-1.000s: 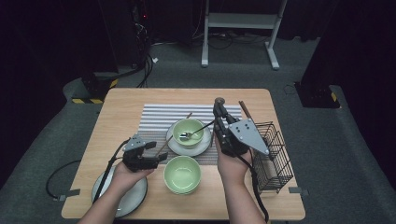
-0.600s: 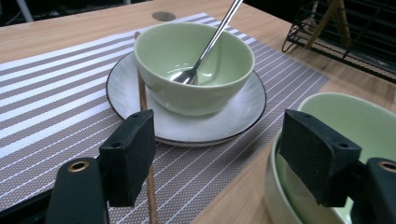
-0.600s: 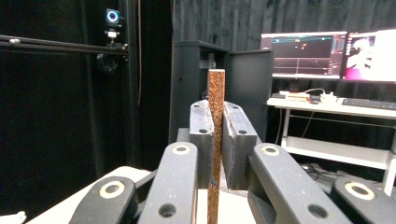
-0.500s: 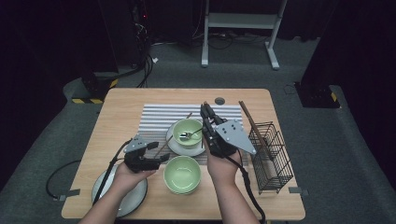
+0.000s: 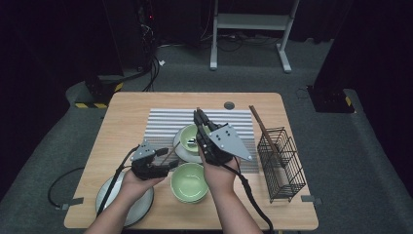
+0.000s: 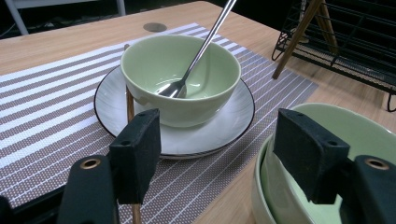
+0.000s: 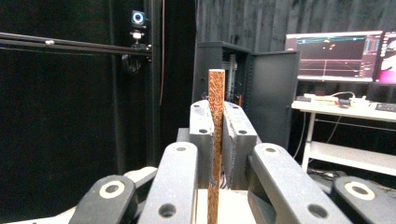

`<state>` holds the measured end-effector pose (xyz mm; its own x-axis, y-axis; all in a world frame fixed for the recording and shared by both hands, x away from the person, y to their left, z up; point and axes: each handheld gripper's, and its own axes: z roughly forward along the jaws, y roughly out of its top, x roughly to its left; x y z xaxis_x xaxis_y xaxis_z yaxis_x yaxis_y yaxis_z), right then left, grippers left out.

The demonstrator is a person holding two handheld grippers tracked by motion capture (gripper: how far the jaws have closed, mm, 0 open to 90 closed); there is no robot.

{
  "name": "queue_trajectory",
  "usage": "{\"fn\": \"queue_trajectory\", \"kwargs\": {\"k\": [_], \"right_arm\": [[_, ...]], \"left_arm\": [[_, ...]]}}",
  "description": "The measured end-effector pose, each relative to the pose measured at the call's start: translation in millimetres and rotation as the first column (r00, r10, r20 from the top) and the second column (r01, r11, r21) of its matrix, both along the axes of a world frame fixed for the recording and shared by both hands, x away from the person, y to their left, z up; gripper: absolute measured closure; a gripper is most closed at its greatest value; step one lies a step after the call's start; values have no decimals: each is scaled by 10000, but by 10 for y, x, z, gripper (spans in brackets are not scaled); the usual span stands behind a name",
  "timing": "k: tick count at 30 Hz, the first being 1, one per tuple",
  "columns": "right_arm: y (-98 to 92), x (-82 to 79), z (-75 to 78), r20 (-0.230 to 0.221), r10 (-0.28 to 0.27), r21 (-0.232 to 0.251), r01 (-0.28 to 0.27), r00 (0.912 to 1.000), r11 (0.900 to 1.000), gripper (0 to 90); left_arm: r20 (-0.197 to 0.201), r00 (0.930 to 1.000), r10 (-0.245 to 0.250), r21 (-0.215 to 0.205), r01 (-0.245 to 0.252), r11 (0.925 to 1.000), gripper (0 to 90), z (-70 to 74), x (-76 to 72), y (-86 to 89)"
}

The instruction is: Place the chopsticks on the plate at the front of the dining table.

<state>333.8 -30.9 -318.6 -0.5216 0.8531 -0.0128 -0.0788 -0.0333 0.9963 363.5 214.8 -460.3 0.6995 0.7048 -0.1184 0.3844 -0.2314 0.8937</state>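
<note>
Your right hand-held gripper (image 7: 215,126) pinches a wooden chopstick (image 7: 215,140), raised above the bowl on the plate (image 5: 181,151). Your left hand-held gripper (image 6: 224,154) is spread, its jaws just closing slightly, over another chopstick (image 6: 130,105) on the mat.

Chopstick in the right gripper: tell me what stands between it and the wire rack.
Nothing visible does. Between the right gripper, shut on the chopstick, and the wire rack lies flat striped mat. Another chopstick leans in that rack.
</note>
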Motion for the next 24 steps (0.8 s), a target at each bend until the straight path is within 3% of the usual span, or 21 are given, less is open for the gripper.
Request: {"fn": "queue_trajectory", "kwargs": {"k": [14, 19, 24], "right_arm": [[291, -9, -72, -187, 693, 44, -692, 9974, 9976, 837], [348, -20, -96, -204, 872, 94, -871, 9960, 9962, 837], [391, -17, -103, -277, 1025, 213, -1019, 9943, 9946, 836]], "left_arm": [[177, 9996, -216, -222, 220, 9995, 398, 13, 6, -97], [615, 9975, -344, -128, 353, 9993, 458, 49, -3, -143], [775, 9964, -348, -242, 368, 9990, 514, 93, -13, -167]]}}
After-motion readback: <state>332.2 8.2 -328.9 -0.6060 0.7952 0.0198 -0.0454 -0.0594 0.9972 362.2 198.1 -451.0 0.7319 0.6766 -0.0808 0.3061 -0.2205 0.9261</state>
